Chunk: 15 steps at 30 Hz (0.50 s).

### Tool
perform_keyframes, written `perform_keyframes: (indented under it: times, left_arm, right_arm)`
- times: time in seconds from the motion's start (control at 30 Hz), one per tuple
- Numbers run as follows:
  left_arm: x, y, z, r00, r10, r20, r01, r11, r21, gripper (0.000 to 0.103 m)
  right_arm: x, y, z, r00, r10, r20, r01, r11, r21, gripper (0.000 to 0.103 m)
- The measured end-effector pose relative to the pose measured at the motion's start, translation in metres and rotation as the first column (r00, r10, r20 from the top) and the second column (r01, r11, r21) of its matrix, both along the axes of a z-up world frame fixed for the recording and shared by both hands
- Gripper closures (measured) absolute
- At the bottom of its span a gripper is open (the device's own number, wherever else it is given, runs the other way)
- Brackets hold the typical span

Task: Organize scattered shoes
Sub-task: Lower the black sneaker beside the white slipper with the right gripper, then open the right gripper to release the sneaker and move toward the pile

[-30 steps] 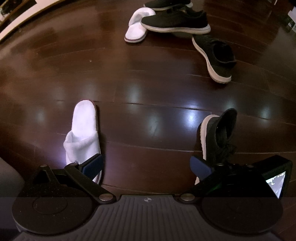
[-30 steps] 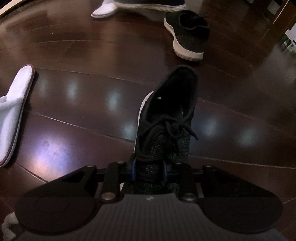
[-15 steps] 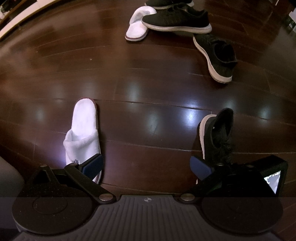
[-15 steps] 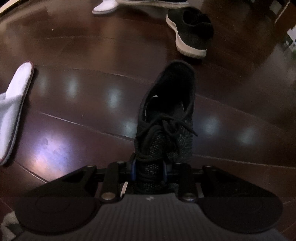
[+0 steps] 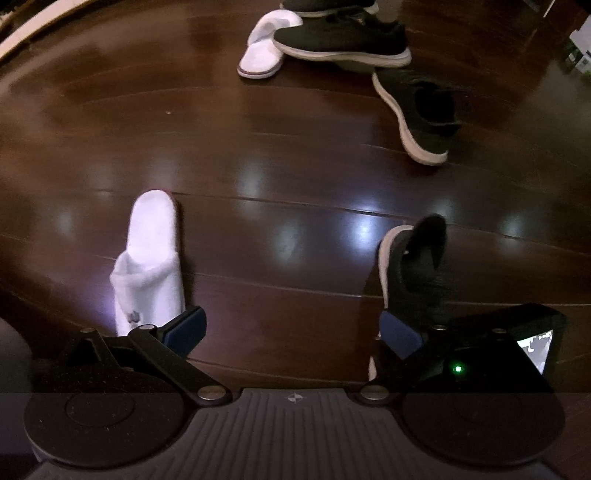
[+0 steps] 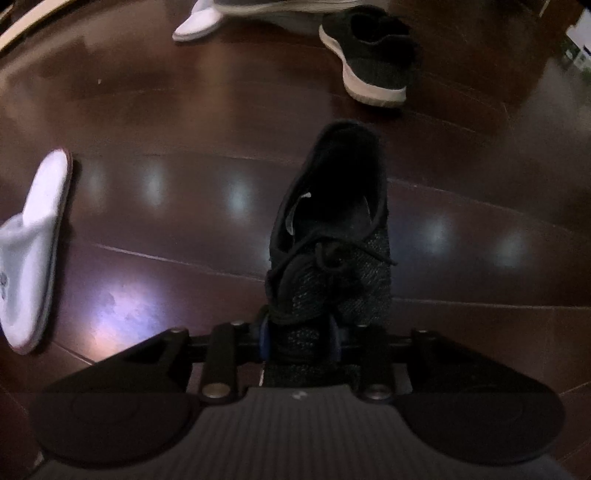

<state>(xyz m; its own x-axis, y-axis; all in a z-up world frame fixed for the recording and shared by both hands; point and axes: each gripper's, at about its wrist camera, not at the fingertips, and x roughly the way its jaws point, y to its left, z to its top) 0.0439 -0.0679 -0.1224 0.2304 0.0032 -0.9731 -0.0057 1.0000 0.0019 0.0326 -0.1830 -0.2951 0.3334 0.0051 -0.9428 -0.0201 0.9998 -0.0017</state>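
My right gripper point(image 6: 299, 338) is shut on the toe of a black knit sneaker point(image 6: 332, 236), whose heel points away from me over the dark wood floor. The same black sneaker point(image 5: 413, 269) shows at the right of the left wrist view, white sole edge outward. My left gripper point(image 5: 291, 330) is open above bare floor, with nothing between its blue pads. A white slipper point(image 5: 149, 258) lies just beyond its left finger; that white slipper point(image 6: 31, 243) also lies at the left edge of the right wrist view.
Farther off lie a second white slipper point(image 5: 264, 48), a black sneaker point(image 5: 341, 40) resting partly on it, and another black sneaker point(image 5: 419, 114) to its right. Dark wood floor point(image 5: 258, 147) stretches between them and me. A pale baseboard point(image 5: 29, 33) runs along the far left.
Both views have shifted slightly, and the far shoes sit a little differently in frame. The held sneaker stays clamped in my right gripper. My left gripper remains open.
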Motion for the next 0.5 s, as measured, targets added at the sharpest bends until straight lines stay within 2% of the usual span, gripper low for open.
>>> perform_keyframes:
  times: [0.5]
  left_arm:
    - [0.009, -0.027, 0.028, 0.999, 0.028, 0.046, -0.027, 0.999, -0.023, 0.004]
  right_arm:
    - [-0.014, -0.023, 0.048, 0.996, -0.067, 0.060, 0.058, 0.989, 0.133, 0.065]
